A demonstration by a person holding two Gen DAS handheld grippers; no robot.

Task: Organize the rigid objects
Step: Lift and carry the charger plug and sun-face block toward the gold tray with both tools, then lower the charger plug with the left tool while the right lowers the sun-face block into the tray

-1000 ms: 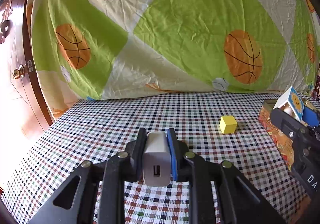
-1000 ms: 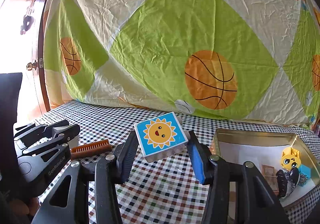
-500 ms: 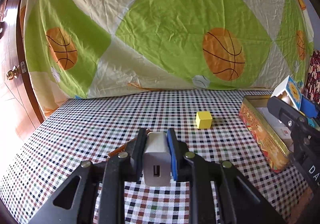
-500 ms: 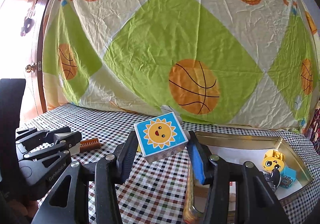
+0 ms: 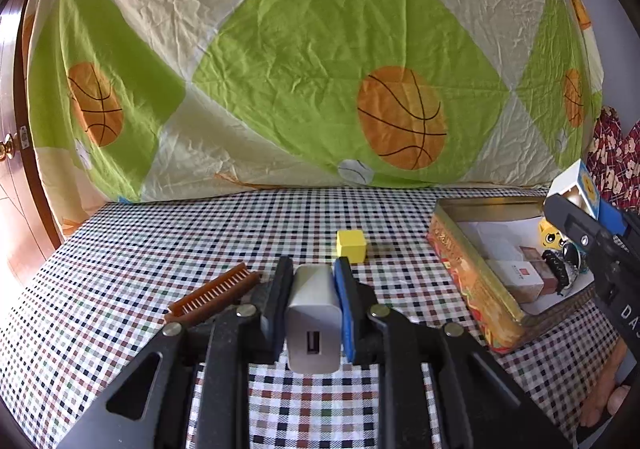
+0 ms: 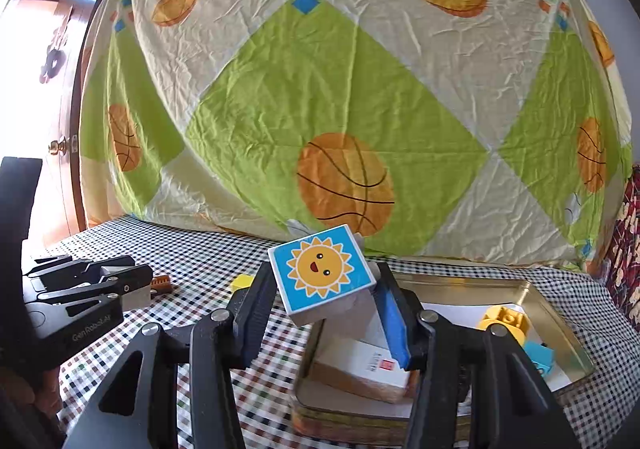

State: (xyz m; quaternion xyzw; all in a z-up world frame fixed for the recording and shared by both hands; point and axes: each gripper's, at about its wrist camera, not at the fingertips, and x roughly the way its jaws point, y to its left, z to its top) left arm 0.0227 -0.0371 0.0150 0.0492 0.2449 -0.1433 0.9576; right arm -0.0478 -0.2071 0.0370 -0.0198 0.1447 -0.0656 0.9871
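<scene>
My left gripper (image 5: 314,309) is shut on a white USB charger (image 5: 314,323) and holds it above the checkered tablecloth. My right gripper (image 6: 324,299) is shut on a white block with a blue sun face (image 6: 322,273), tilted, above the left end of a metal tin (image 6: 556,313). The tin (image 5: 468,269) holds boxes (image 6: 360,365), a yellow toy brick (image 6: 504,319) and a blue piece. A yellow cube (image 5: 351,245) and a brown comb (image 5: 214,293) lie on the cloth ahead of the left gripper.
A basketball-print sheet (image 5: 320,69) hangs behind the table. A wooden door with a knob (image 5: 6,149) stands at the left. The right gripper shows at the right edge of the left wrist view (image 5: 588,229); the left gripper shows in the right wrist view (image 6: 104,281).
Both grippers have moved right. The right gripper carried the sun block from beside the tin to above it. The comb and the tin's inside have come into the left view.
</scene>
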